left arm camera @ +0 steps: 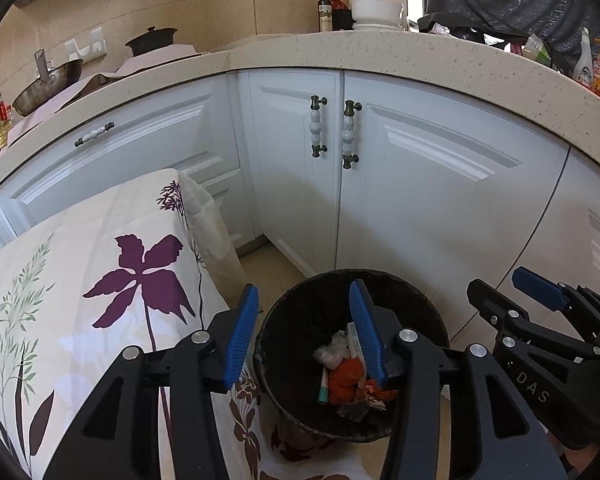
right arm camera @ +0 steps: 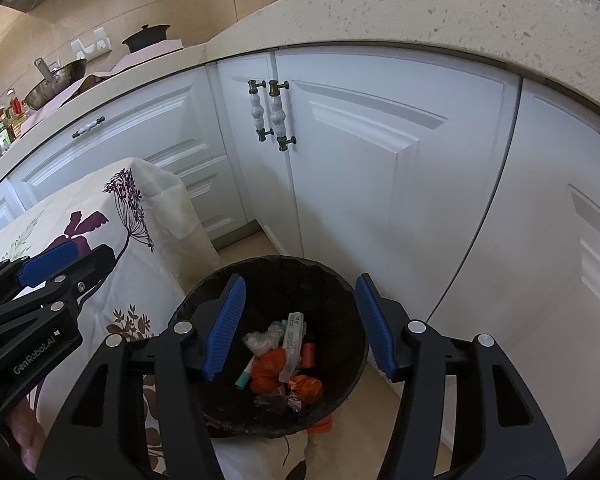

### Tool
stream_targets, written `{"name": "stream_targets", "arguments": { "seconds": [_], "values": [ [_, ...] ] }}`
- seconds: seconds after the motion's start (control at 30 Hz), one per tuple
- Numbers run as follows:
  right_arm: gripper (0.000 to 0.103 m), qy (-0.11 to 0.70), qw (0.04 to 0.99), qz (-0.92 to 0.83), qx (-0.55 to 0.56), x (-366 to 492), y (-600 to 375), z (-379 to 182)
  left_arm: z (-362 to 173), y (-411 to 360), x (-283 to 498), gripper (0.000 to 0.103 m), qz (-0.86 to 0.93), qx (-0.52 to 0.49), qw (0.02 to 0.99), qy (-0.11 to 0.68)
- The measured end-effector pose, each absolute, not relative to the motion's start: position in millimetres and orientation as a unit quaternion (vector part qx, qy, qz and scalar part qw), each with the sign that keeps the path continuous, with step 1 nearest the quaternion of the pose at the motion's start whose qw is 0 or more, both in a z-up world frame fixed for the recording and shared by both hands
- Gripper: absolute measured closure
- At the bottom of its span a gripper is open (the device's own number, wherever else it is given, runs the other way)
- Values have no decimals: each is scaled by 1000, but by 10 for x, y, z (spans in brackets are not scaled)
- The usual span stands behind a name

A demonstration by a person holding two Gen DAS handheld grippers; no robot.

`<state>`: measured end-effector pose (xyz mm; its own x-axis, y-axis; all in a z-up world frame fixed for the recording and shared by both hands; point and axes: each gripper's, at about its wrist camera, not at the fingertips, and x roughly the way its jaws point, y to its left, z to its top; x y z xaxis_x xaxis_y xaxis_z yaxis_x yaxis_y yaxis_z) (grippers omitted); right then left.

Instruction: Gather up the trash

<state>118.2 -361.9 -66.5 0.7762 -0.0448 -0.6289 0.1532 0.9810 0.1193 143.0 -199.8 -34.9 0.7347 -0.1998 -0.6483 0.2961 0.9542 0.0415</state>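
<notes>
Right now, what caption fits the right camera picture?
Open right hand-held gripper above a dark trash bin holding orange wrappers.

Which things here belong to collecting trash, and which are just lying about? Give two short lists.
Part of the job:
- round black trash bin
- crumpled orange wrappers
- clear plastic scrap
- left tongs and right tongs, open

Just lying about:
- floral tablecloth
- metal wok
- dark lidded pot
- white bowl
</notes>
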Motion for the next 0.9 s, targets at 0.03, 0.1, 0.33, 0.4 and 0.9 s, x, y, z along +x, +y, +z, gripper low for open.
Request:
{"name": "stream_targets", "arguments": {
  "seconds": [0.03, 0.1, 0.33, 0.4, 0.9],
  "values": [
    [47, 330, 939, -53, 81, 1176, -3615, -658, -340, -1993, 1425, 55, -134, 71, 929, 337],
    [47, 328, 940, -53, 80, 1165, -3610, -638, -321, -1983, 1409, 55, -134, 71, 930, 335],
    [46, 317, 944, -55, 73, 1089, -3544, -509, -223, -1930, 1346, 53, -135, 68, 934, 324],
    [46, 311, 946, -56, 70, 1051, -3523, -449, -178, -1898, 1319, 52, -135, 65, 936, 320],
    [40, 279, 957, -55, 49, 743, -3273, -87, 174, -1549, 1038, 40, -130, 46, 948, 286]
  ]
}}
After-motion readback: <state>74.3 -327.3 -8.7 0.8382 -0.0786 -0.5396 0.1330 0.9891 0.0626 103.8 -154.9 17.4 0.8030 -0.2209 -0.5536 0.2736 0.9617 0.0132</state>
